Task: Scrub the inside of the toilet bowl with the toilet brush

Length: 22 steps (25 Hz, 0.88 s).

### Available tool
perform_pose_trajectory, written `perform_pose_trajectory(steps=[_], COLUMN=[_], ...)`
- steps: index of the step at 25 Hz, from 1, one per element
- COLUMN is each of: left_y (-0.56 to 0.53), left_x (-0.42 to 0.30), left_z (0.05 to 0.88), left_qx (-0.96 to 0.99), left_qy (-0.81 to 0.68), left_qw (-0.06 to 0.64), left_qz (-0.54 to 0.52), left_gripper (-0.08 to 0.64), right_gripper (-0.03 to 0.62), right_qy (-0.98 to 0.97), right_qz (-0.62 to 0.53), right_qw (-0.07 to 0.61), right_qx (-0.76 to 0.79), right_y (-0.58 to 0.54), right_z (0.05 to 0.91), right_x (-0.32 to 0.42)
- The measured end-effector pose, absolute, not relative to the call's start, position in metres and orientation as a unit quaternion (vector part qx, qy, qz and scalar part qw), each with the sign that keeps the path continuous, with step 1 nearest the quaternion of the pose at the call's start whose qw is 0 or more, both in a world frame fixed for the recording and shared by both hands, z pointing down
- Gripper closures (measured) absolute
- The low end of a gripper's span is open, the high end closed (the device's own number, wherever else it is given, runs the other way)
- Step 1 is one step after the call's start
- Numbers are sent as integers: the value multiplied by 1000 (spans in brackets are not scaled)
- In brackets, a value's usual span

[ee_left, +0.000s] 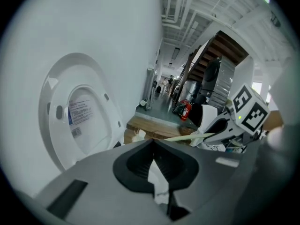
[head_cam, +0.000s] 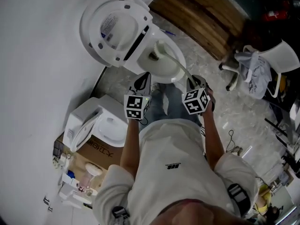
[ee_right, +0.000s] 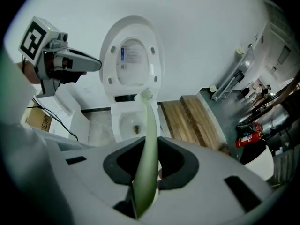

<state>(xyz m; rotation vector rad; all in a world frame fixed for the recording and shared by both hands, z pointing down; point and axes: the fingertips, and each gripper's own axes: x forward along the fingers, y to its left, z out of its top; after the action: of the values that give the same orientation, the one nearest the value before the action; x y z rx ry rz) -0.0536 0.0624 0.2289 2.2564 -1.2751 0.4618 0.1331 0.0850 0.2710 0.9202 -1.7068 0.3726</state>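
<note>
The white toilet stands against the wall with its lid and seat [head_cam: 112, 25] raised and its bowl [head_cam: 165, 77] open. My right gripper [head_cam: 191, 81] is shut on the pale green handle [ee_right: 149, 144] of the toilet brush. The handle [head_cam: 177, 63] slants down over the bowl, and the bristle head [head_cam: 154, 55] sits low inside near the back. In the right gripper view the brush head [ee_right: 146, 95] shows over the bowl [ee_right: 123, 125]. My left gripper [head_cam: 144, 78] hovers at the bowl's near left rim, shut and holding nothing [ee_left: 152, 144].
A second white toilet [head_cam: 96, 123] rests on a cardboard box [head_cam: 96, 150] at my left, by the wall. A wooden platform [head_cam: 201, 13] lies behind the toilet. A white chair with cloth [head_cam: 262, 64] stands at the right, with cables and clutter on the floor.
</note>
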Motion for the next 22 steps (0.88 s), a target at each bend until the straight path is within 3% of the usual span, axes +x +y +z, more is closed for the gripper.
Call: perform_pose_trajectory(steps=[9, 22], left_y=[58, 66], left_x=[-51, -48], left_z=[167, 131], left_qx=[853, 873], left_qy=[-453, -434], left_qw=[204, 174], left_qz=[159, 140], left_gripper=[549, 549], right_gripper=[528, 528], right_qy=[-772, -772], right_qz=[136, 117], right_qw=[454, 400], right_qx=[424, 480], right_y=[80, 81], right_z=[193, 146], right_x=[96, 95])
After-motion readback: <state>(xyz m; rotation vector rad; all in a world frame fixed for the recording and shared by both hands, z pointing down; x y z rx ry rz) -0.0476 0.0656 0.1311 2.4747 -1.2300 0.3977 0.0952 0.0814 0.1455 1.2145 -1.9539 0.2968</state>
